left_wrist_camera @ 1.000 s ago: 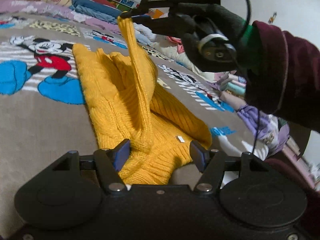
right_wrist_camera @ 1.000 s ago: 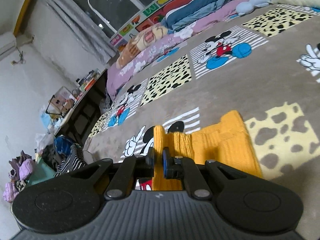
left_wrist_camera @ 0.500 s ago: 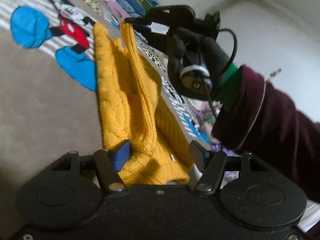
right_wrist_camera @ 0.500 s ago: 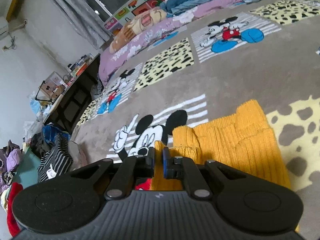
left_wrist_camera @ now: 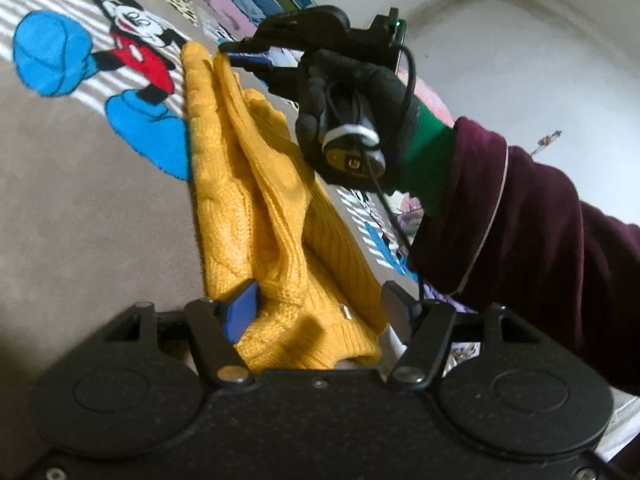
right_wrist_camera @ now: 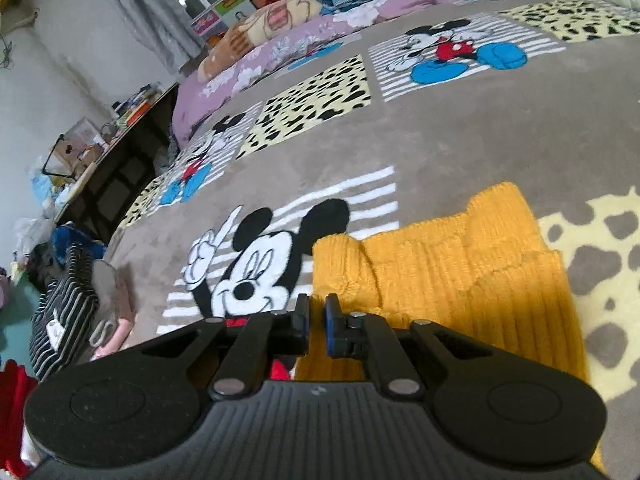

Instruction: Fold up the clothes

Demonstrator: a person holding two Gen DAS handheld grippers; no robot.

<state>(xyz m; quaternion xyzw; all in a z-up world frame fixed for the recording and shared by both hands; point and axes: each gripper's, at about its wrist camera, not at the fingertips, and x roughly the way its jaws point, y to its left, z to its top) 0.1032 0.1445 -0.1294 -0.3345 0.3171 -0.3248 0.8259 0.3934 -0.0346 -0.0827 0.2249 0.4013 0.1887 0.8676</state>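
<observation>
A mustard-yellow knitted sweater (left_wrist_camera: 260, 200) lies on a grey-brown cartoon-mouse blanket (left_wrist_camera: 80, 184). My left gripper (left_wrist_camera: 320, 308) is open, its two fingers spread on either side of the sweater's near ribbed end. My right gripper (left_wrist_camera: 244, 54), held by a black-gloved hand, is at the sweater's far end with its jaws slightly parted; the sleeve tip lies just below them. In the right wrist view the gripper (right_wrist_camera: 317, 316) shows a narrow gap with nothing between the pads, just above the folded sweater (right_wrist_camera: 460, 272).
Folded quilts and pillows (right_wrist_camera: 320, 24) are stacked along the far edge of the bed. A dark table (right_wrist_camera: 120, 160) with clutter stands at the left. A striped garment (right_wrist_camera: 64, 312) and other clothes lie beside the bed.
My right gripper lowered the raised sleeve onto the sweater and its jaws parted a little, letting the sleeve go. The left gripper stayed open at the near end.
</observation>
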